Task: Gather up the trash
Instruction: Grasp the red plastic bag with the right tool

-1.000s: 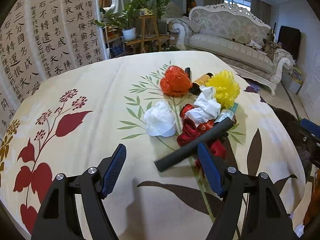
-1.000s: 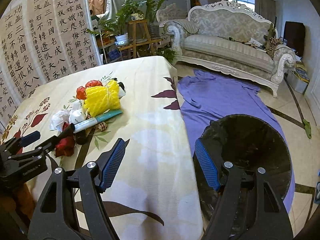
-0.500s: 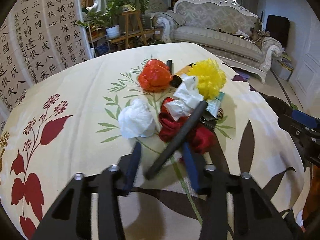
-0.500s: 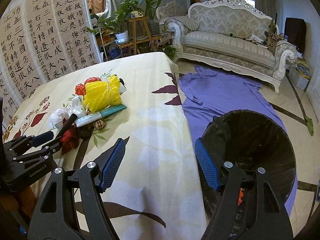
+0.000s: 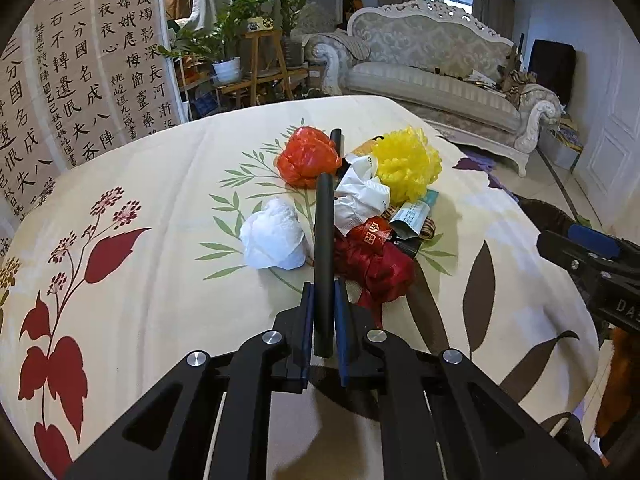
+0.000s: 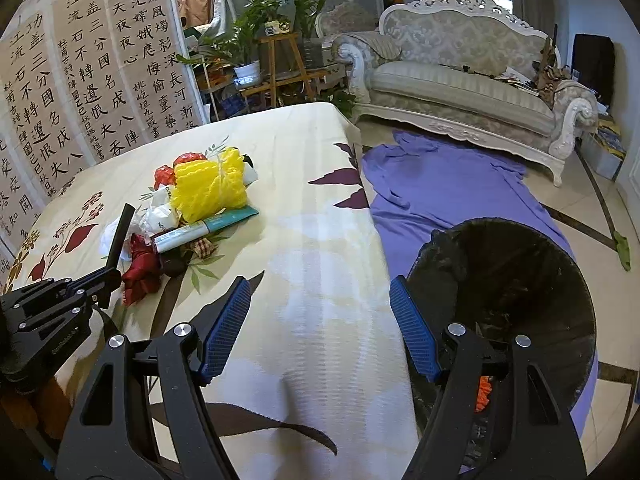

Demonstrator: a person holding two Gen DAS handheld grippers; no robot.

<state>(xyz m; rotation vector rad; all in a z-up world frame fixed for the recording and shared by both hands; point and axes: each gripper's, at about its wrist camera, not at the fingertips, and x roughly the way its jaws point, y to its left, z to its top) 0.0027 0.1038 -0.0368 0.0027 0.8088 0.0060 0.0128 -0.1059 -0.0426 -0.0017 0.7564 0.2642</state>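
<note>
Left wrist view: left tool [image 5: 323, 316] clamped on black tube [image 5: 324, 248]; right tool [image 6: 320, 320] agape beside bin [image 6: 520, 280].

Floral-clothed table [image 5: 160, 208] bears a trash pile [image 5: 360, 200] (mixed).

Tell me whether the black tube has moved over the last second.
Yes. The black tube lay flat beside the red ribbon; now the left gripper clamps it, its far end tilted up off the floral tablecloth.

Chinese calligraphy columns cover the folding screen [image 5: 80, 76].
</note>
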